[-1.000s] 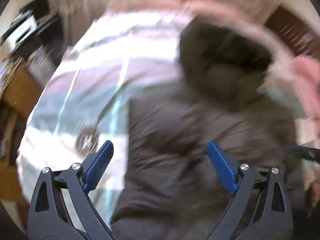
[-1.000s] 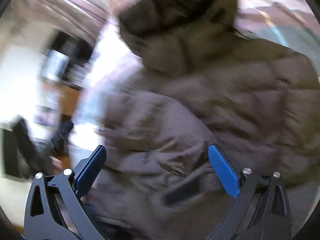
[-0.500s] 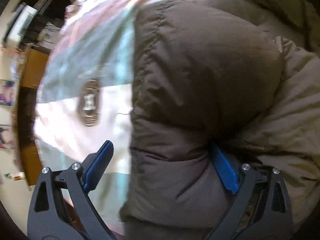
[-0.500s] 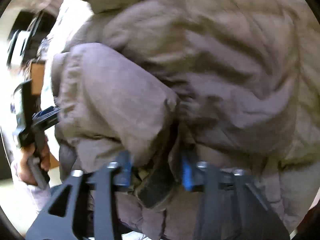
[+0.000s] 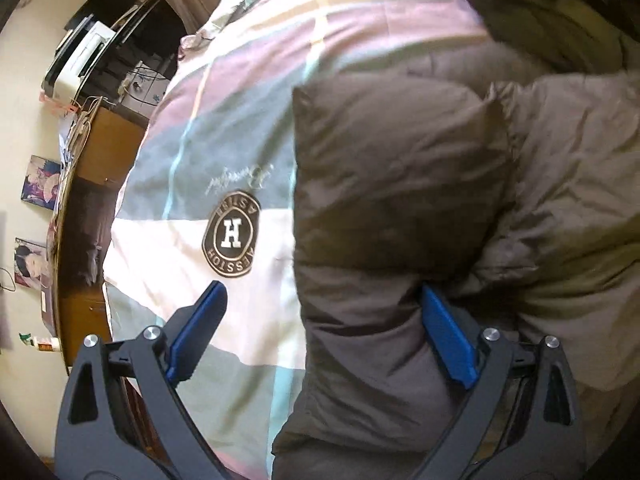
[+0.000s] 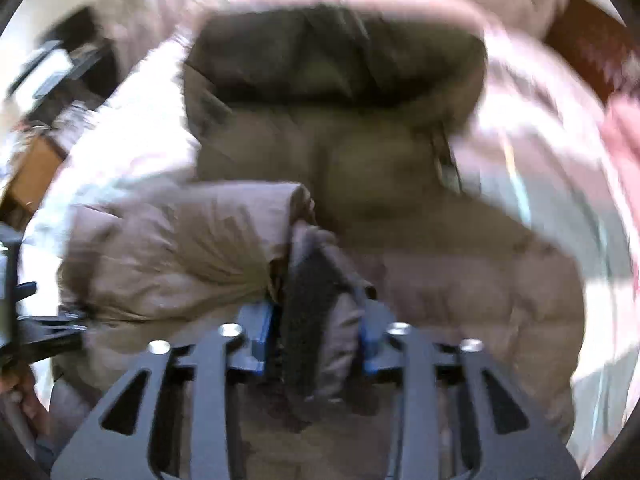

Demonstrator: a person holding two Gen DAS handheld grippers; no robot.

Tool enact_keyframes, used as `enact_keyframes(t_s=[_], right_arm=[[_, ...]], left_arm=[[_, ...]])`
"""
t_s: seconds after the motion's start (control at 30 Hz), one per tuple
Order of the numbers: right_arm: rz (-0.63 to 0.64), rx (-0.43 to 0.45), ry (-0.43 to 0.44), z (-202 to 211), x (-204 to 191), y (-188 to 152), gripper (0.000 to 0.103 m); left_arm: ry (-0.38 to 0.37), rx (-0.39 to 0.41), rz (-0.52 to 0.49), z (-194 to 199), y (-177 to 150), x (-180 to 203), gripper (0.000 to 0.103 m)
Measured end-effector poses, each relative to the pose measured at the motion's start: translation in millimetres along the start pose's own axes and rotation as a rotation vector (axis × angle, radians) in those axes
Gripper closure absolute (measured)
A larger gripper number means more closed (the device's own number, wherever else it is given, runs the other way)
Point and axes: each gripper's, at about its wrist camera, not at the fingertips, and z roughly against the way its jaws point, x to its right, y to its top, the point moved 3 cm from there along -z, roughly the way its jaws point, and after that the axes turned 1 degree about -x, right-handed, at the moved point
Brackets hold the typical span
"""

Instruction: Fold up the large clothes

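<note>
Bed, covered by a checked quilt in pink, grey-blue and white: largest surface, serving as the folding area. One round "H" emblem printed on the quilt, just left of the garment.

One brown padded jacket, lying on the bed with its hood pointing away from the right wrist camera. Spread broadly across the quilt, presumably so that sleeves and sides can be turned inward one at a time. One sleeve already drawn across the body in the right wrist view, apparently mid-fold.

One wooden cabinet beside the bed at far left, with one printer on the shelving above; two pictures visible on the wall below them. Not part of the task.

Left claw: spread wide, straddling the jacket's left edge, left finger over bare quilt, right finger against the padded fabric. Nothing gripped; likely positioned either to take that edge or to steady it.

Right claw: pressed together, pinching the dark sleeve cuff and a bunch of surrounding fabric. Held so, in all likelihood, to carry the sleeve over the torso. Right view motion-blurred; fine detail unclear.

Count: one jacket, one hood, one folded sleeve in view, two claws.
</note>
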Motion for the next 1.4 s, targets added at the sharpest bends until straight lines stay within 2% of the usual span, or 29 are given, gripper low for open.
enact_keyframes(t_s=[0.03,0.1,0.17,0.2,0.3,0.37,0.4,0.43,0.47,0.5,0.53,0.57,0.63,0.7,0.77,0.83,0.87,0.97,1.03,1.1,1.17,1.23,1.3,1.4], right_arm=[[-0.079,-0.031,0.047,-3,14,-1,0.04],[-0.202,-0.04,0.097,3,36,-1,0.03],[-0.289,0.008,0.115,20,55,-5,0.027],[-0.305,0.044,0.117,30,61,-5,0.027],[-0.241,0.094,0.206,50,52,-8,0.027],[-0.169,0.081,0.251,47,34,-8,0.028],[-0.122,0.053,0.236,39,24,-11,0.028],[-0.077,0.002,0.194,26,15,-15,0.028],[-0.049,-0.044,0.154,16,10,-17,0.028],[-0.033,-0.101,0.096,-1,7,-20,0.03],[-0.047,-0.147,0.055,-14,9,-23,0.031],[-0.105,-0.173,0.063,-21,19,-26,0.03],[-0.2,-0.159,0.043,-20,42,-21,0.03],[-0.23,-0.107,0.023,-7,56,-13,0.03],[-0.248,-0.03,0.042,14,60,-9,0.03],[-0.226,0.062,0.077,38,53,-8,0.029],[-0.202,0.088,0.103,46,46,-11,0.029],[-0.056,0.087,0.207,49,7,-12,0.029],[0.027,0.024,0.198,31,-16,-17,0.029],[0.089,-0.068,0.135,6,-33,-28,0.029],[0.13,-0.168,0.069,-17,-38,-45,0.029],[0.126,-0.292,0.052,-41,-35,-62,0.028],[0.115,-0.326,0.047,-49,-31,-73,0.026],[0.2,-0.366,0.008,-45,-41,-80,0.026]], left_arm=[[-0.014,0.007,0.02,3,2,-3,0.006],[-0.053,0.023,0.075,13,4,-14,0.006],[-0.11,0.05,0.111,24,6,-22,0.006],[-0.163,0.075,0.118,33,8,-22,0.006],[-0.269,0.091,0.052,46,7,-1,0.006],[-0.321,0.054,-0.01,44,4,22,0.006],[-0.334,0.013,-0.05,37,0,34,0.006],[-0.313,-0.018,-0.075,35,-5,47,0.006],[-0.231,-0.066,-0.111,24,-11,57,0.006],[-0.116,-0.101,-0.144,11,-16,60,0.004],[-0.083,-0.111,-0.146,2,-19,58,0.003],[-0.104,-0.131,-0.122,-5,-19,53,0.002],[-0.167,-0.172,-0.039,-10,-17,37,0.002],[-0.158,-0.149,-0.009,-4,-13,30,0.002],[-0.145,-0.106,-0.015,5,-9,31,0.002],[-0.153,-0.059,-0.021,20,-6,36,0.002],[-0.183,-0.034,-0.023,31,-5,40,0.002],[-0.259,0.024,-0.044,55,-2,56,0.002],[-0.236,0.023,-0.09,58,-3,72,0.002],[-0.173,-0.029,-0.156,47,-9,89,0.002],[-0.119,-0.084,-0.205,31,-16,101,0.002],[-0.118,-0.1,-0.21,22,-22,106,0.002],[-0.114,-0.101,-0.217,24,-26,108,0.002],[-0.094,-0.062,-0.256,39,-29,116,0.002]])
